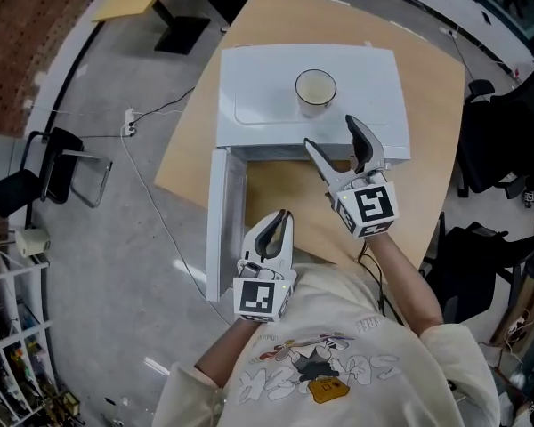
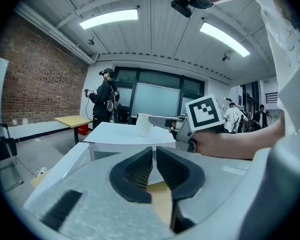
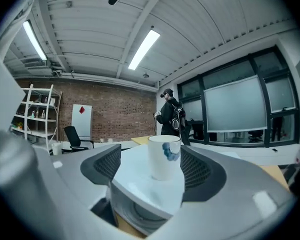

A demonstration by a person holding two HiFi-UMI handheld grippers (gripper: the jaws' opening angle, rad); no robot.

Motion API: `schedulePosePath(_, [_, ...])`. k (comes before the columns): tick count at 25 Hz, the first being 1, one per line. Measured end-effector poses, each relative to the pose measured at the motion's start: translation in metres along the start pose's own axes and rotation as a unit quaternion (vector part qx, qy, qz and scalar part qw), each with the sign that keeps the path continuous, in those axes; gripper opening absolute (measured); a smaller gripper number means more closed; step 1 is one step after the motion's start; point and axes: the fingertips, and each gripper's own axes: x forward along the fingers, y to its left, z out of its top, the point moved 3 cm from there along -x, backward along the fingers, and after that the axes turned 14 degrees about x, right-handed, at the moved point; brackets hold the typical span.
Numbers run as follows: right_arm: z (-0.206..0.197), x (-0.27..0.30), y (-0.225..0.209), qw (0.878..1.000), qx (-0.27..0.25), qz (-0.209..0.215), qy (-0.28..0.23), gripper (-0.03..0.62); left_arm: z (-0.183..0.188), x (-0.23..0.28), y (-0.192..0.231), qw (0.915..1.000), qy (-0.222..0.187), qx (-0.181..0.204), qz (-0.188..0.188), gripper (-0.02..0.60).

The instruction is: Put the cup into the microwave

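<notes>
A white cup with a blue mark stands upright on top of the white microwave. The microwave's door is swung open to the left. My right gripper is open over the front edge of the microwave's top, just short of the cup. In the right gripper view the cup shows between the spread jaws with neither pad touching it. My left gripper is shut and empty, low in front of the open cavity, beside the door. In the left gripper view the cup is seen far ahead.
The microwave sits on a tan table. A black chair and a cable lie on the floor at left. Black chairs stand at right. A person stands far off by the windows, and a shelf by the brick wall.
</notes>
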Motion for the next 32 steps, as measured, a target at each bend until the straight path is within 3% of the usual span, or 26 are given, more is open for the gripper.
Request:
schedulePosePath(4, [0.014,0.032,-0.015,1.000,-0.001,-0.014,-0.009,0.405,0.001,-0.003,0.006,1.0000,-0.001,0.001,0.008,0.029])
schedulePosePath(10, [0.016,0.068,-0.027,1.000,-0.002,-0.019,0.011,0.465,0.016,-0.002,0.016,0.9987,-0.042,-0.013,0.027,0.029])
schedulePosePath(18, [0.004,0.091,-0.024,0.999,-0.011,-0.024,0.039,0.464,0.016,-0.004,0.030,0.9985,-0.038,-0.020,0.034,0.029])
schedulePosePath(21, [0.003,0.093,-0.028,0.998,-0.015,-0.041,0.038,0.393,0.017,-0.005,0.033,0.9985,-0.038,-0.021,0.034,0.026])
schedulePosePath(32, [0.012,0.083,-0.021,0.999,-0.020,-0.024,0.024,0.394,0.014,-0.008,0.033,0.9988,-0.031,-0.017,0.033,0.020])
